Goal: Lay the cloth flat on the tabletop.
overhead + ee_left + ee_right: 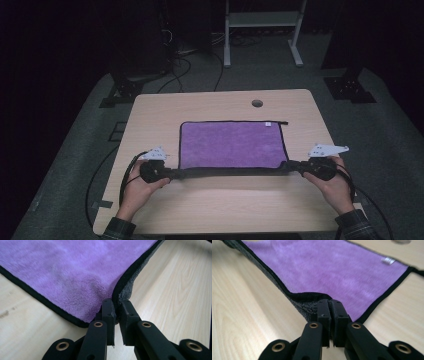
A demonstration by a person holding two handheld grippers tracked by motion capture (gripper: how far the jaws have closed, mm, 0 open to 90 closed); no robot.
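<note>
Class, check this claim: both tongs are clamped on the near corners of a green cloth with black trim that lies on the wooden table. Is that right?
Not quite: the cloth is purple, not green, as the high view shows. The rest holds: the left tongs and the right tongs are each shut on a near corner, it has black trim, and it lies on the wooden table.

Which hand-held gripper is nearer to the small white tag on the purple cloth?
Right. The right hand-held gripper pinches the purple cloth at its near right corner, on the side of the white tag at the far edge. The left hand-held gripper grips the opposite near corner.
</note>
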